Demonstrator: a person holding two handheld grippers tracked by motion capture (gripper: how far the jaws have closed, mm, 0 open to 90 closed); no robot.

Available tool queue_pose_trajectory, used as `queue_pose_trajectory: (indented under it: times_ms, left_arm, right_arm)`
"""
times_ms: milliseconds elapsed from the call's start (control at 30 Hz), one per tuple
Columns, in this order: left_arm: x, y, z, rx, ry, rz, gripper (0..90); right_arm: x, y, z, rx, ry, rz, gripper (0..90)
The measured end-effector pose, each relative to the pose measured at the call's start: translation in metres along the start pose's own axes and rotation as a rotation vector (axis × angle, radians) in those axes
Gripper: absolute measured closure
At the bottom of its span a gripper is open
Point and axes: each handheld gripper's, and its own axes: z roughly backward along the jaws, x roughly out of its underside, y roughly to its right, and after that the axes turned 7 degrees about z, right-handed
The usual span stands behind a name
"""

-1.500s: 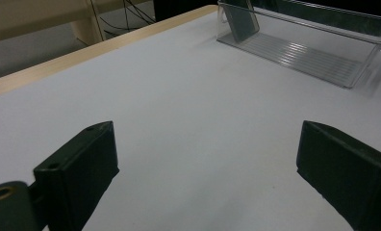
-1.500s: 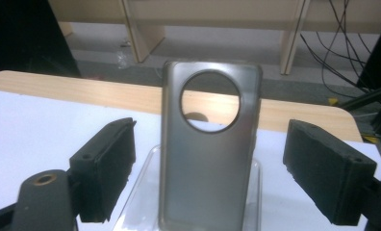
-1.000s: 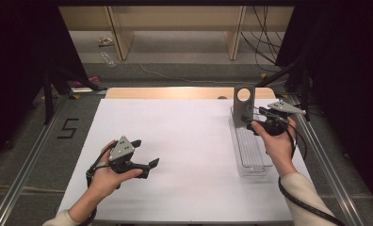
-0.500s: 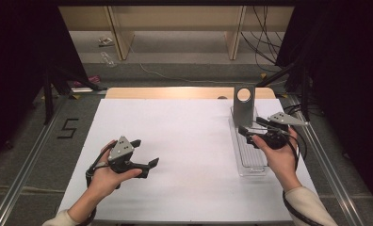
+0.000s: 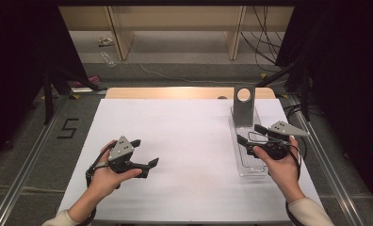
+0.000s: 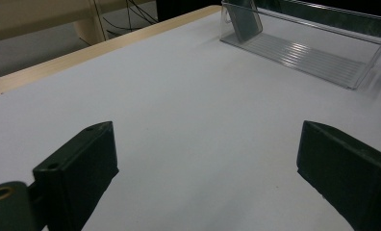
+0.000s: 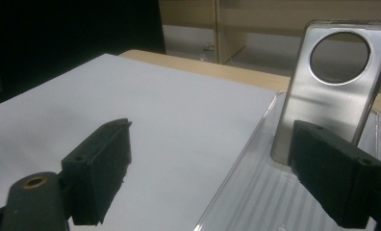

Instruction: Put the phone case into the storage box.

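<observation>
From the high view, the bench (image 5: 189,141) is covered by a white sheet, with a strip of bare wood along its far edge. A clear plastic tray (image 5: 245,162) lies lengthwise near the right side. A silver phone case (image 5: 244,104) with a round hole near its top stands upright at the tray's far end. The right tool (image 5: 249,134), held in the person's right hand (image 5: 279,165), hovers over the near half of the tray with its jaws apart and pointing left and slightly far; nothing sits between them. The left tool (image 5: 143,151) rests in the left hand (image 5: 108,170) at the near left of the bench, well apart from the tray, jaws spread and pointing right.

In the left gripper view, the left tool (image 6: 205,168) shows its two black jaws wide apart over the bare white sheet. The tray (image 6: 304,50) lies far off at the upper right, with the phone case (image 6: 244,19) leaning at its end.

In the right gripper view, the right tool (image 7: 208,173) has its jaws open. The left jaw hangs over the white sheet just beside the tray's edge, and the right jaw hangs over the ribbed floor of the tray (image 7: 256,192). The phone case (image 7: 330,82) stands just beyond the right jaw, tilted slightly back; whether the jaw touches it cannot be told.
</observation>
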Motion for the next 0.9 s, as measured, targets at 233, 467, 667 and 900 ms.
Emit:
queue_pose_trajectory:
  times_ms: [233, 467, 667, 900]
  left_arm:
    - [0.0, 0.0, 0.0, 0.001, 0.0, 0.0, 6.3]
    - [0.0, 0.0, 0.0, -0.002, -0.002, 0.0, 6.3]
    - [0.0, -0.001, 0.0, -0.002, -0.001, -0.001, 6.3]
    - [0.001, 0.0, -0.001, 0.0, -0.003, -0.004, 6.3]
  right_arm:
    - [0.005, -0.005, 0.003, -0.02, -0.003, 0.008, 16.5]
    - [0.008, -0.008, 0.009, -0.036, 0.003, 0.023, 16.5]
    - [0.014, -0.009, 0.014, -0.046, 0.007, 0.027, 16.4]
    - [0.019, -0.011, 0.021, -0.048, 0.024, 0.022, 16.4]
